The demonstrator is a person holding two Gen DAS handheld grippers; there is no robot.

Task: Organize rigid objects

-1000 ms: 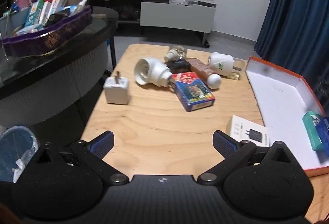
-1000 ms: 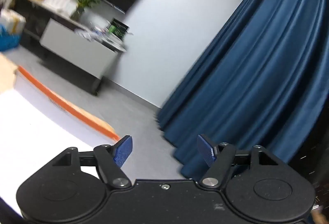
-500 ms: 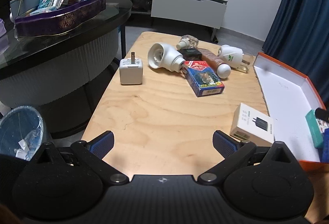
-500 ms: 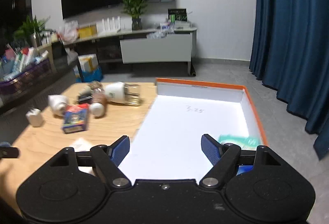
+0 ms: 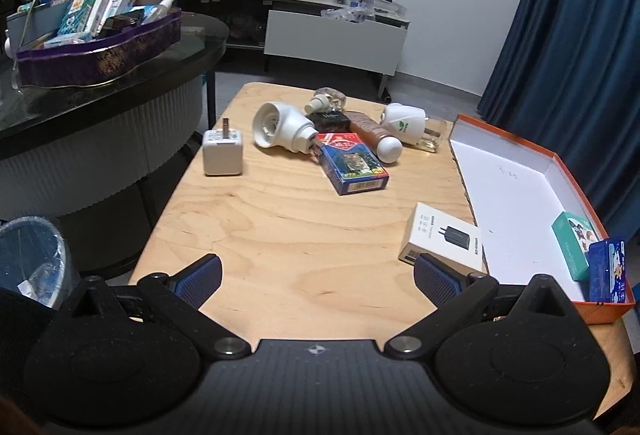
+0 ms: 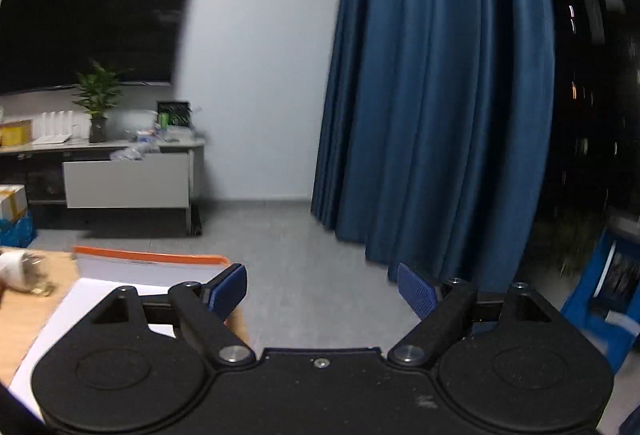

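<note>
On the wooden table [image 5: 280,219] | left gripper [image 5: 316,271] spread, empty, nearest the white charger box [image 5: 440,237] just beside the orange-rimmed tray [image 5: 520,147] | right gripper [image 6: 322,287] jaws just been opening, nothing between, aimed off at the curtain [image 6: 432,95] | judgement: next pick charger box; straddle its short sides, descend square, avoid nudging tray wall; set beside green box [image 5: 572,245], blue box [image 5: 608,269].
</note>
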